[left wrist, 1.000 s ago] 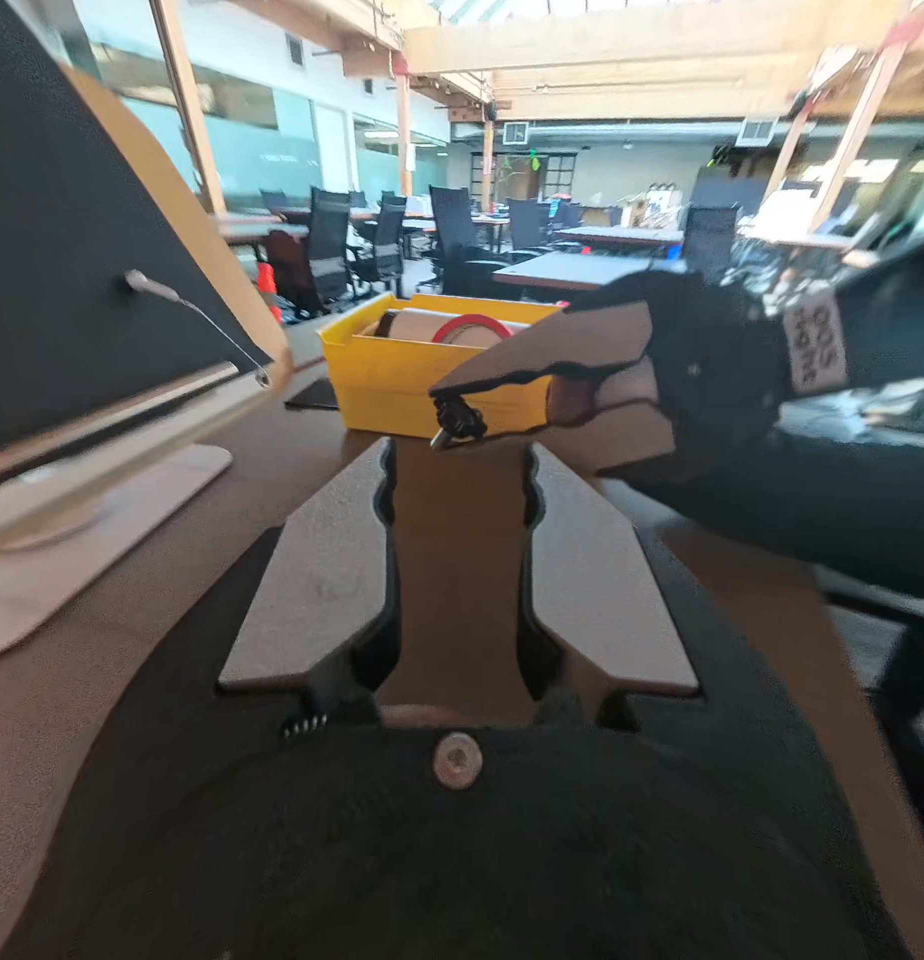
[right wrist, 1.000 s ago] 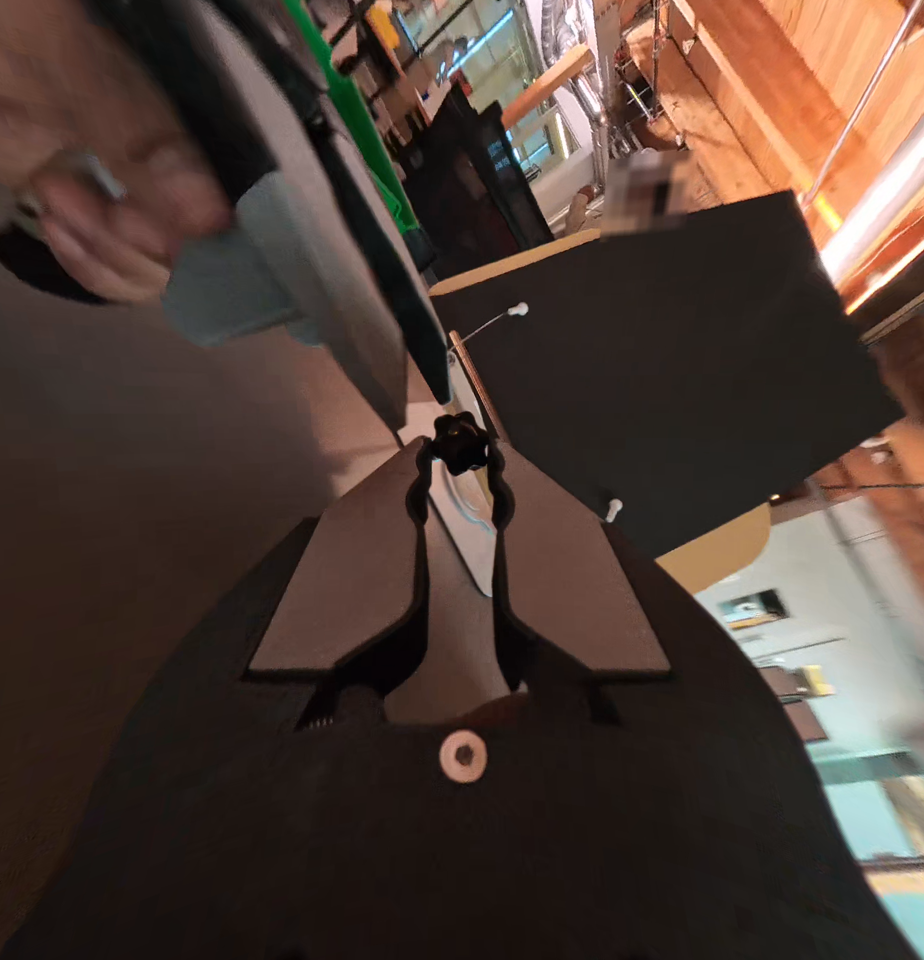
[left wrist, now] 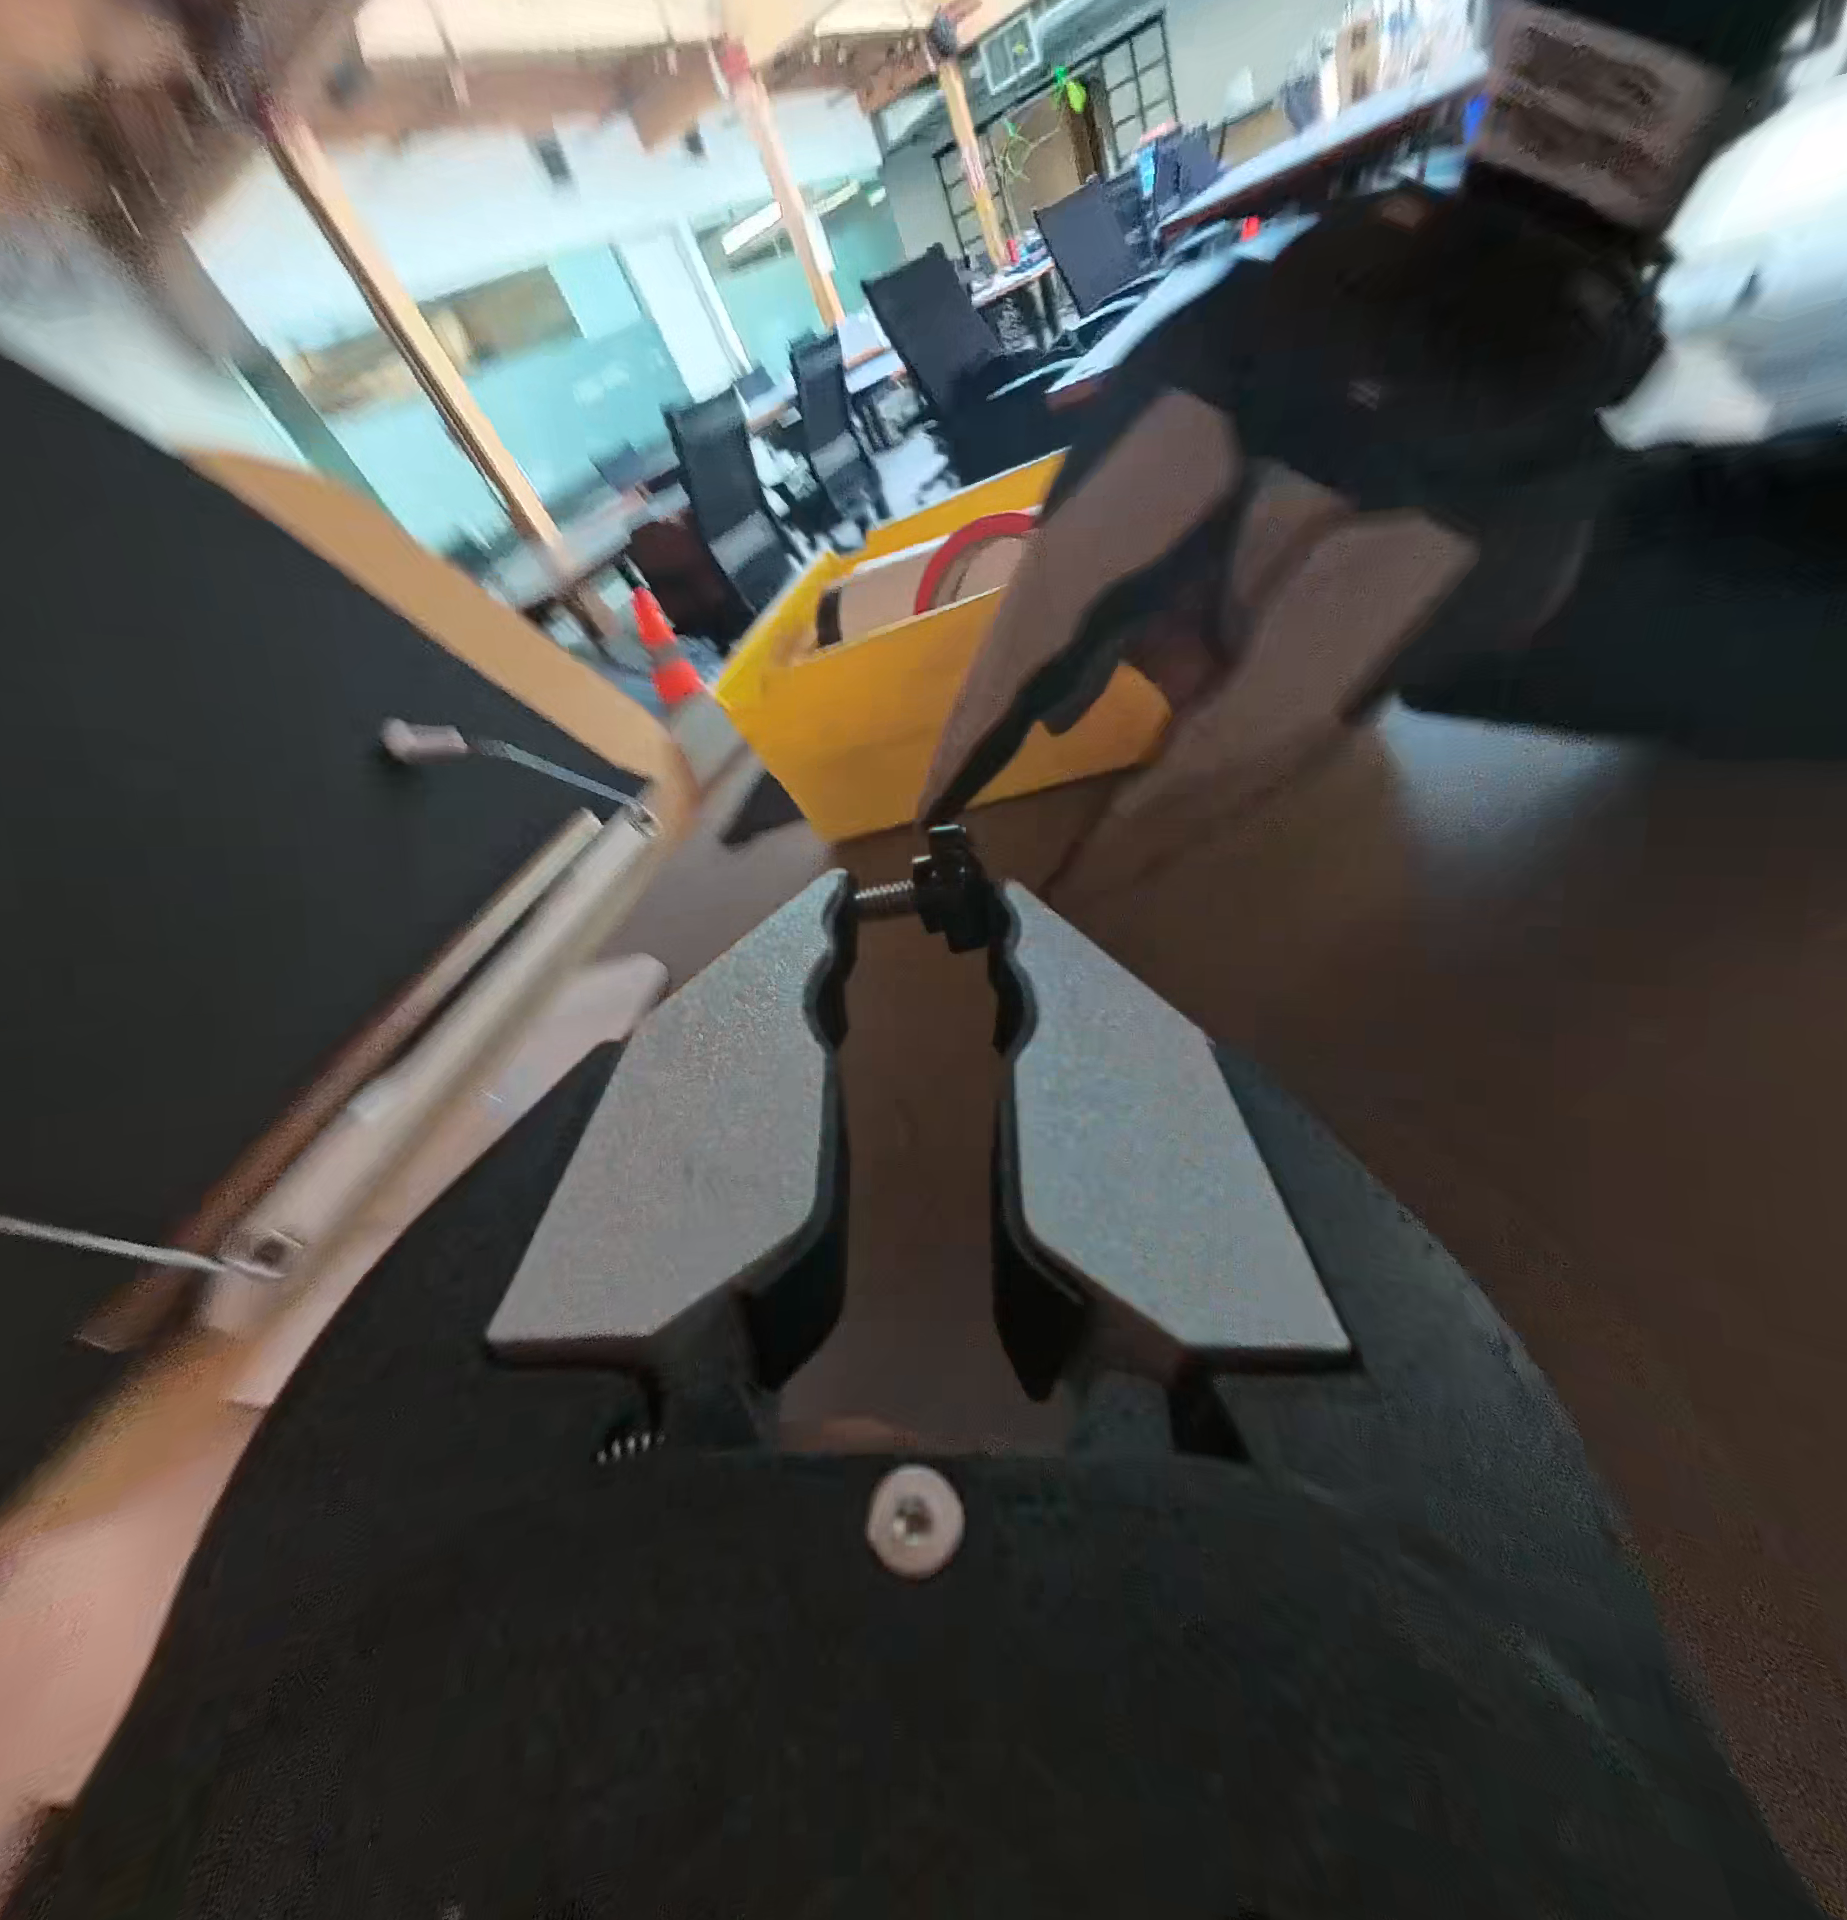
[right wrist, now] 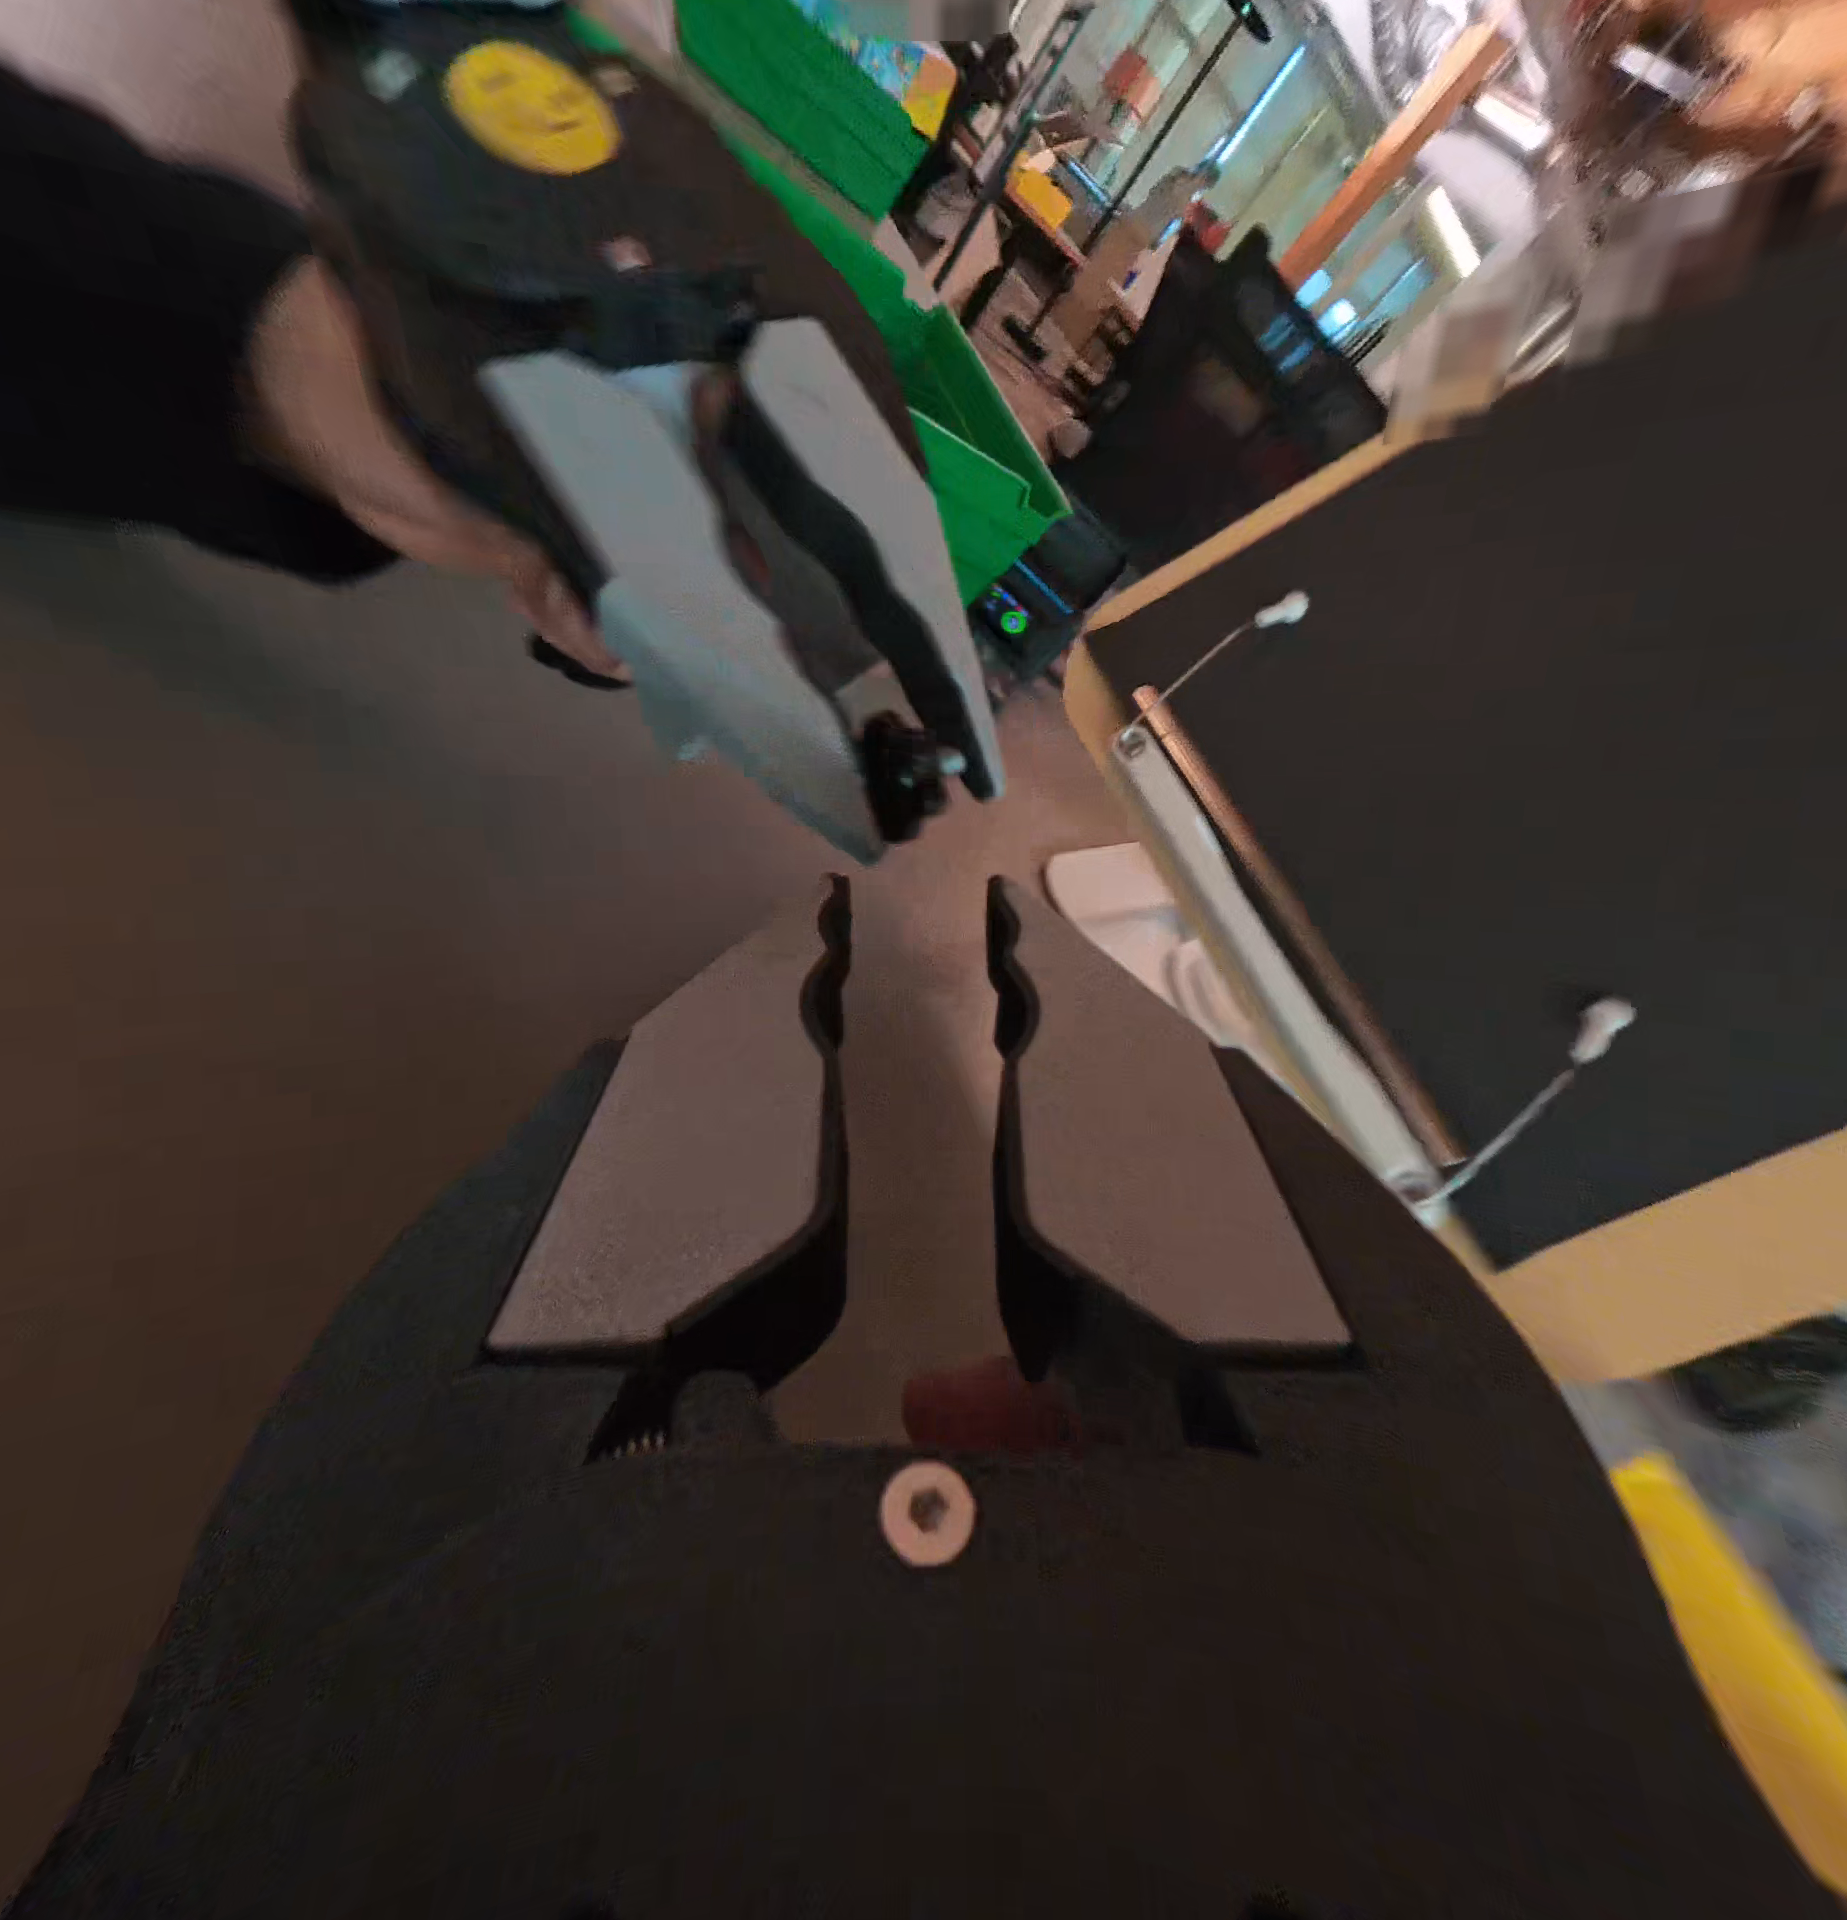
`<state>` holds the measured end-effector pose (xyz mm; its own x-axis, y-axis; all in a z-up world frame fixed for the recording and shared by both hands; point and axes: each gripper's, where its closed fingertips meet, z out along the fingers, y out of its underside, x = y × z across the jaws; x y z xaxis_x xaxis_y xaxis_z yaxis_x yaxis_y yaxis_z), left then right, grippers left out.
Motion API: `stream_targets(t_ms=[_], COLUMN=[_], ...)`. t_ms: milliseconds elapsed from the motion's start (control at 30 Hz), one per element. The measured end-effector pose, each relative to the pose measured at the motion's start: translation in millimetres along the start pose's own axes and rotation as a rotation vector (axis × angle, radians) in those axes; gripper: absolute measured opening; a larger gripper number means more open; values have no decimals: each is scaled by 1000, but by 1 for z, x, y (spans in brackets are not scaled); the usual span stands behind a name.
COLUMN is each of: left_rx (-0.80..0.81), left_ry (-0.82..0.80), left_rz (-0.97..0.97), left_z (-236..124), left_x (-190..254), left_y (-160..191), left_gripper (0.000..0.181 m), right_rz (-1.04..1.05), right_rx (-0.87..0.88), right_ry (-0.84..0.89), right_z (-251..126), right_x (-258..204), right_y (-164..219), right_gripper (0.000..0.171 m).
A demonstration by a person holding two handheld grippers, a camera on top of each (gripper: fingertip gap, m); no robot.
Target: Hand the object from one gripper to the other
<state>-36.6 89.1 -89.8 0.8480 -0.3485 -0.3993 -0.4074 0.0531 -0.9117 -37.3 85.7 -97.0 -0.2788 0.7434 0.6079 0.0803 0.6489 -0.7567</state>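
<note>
The object is a small black knob with a threaded metal screw (left wrist: 952, 902). My left gripper (left wrist: 921, 904) is shut on it at the fingertips, and the screw end points left. My right gripper (left wrist: 994, 852) hovers just beyond and above the knob with its jaws apart, not holding it. In the right wrist view my right gripper (right wrist: 919, 899) is open and empty. My left gripper (right wrist: 924, 808) shows ahead of it with the knob (right wrist: 898, 774) pinched between its tips. A hand holds the left gripper.
A yellow bin (left wrist: 877, 727) with tape rolls stands on the brown table (left wrist: 1521, 1039) behind the grippers. A black board on a metal stand (left wrist: 171, 779) rises at the left. Green bins (right wrist: 960, 457) stand beyond the table's edge. Left and right tips are no more than a few centimetres apart.
The knob has passed from my right gripper to my left. The right gripper has opened and drawn back a little. The left gripper has closed on the knob.
</note>
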Motion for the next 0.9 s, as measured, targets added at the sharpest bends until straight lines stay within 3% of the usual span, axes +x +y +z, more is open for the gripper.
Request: stream_targets(t_ms=[133,233,367,567,733,900], left_rx=[81,87,75,36,-19,-65], left_ry=[-100,-136,-174,-242,-311,-176], left_rz=[399,486,597,764,755,433], left_z=[-3,-3,-4,-2,3,6], left_x=[14,17,20,21,14,9], left_y=[-19,-23,-23,-23,-17,3], left_gripper=[22,22,22,22,22,33], right_rz=[392,552,653,857,816,552], right_rx=[122,196,224,236,209,40], right_ry=[-260,-461,-542,-608,-528,-179], right_z=[-13,-22,-22,-14,-8,2], right_x=[-4,-18,-26,-23,-17,10], right_y=[-9,-24,-32,-32,-26,7], right_gripper=[23,33,36,19,19,18])
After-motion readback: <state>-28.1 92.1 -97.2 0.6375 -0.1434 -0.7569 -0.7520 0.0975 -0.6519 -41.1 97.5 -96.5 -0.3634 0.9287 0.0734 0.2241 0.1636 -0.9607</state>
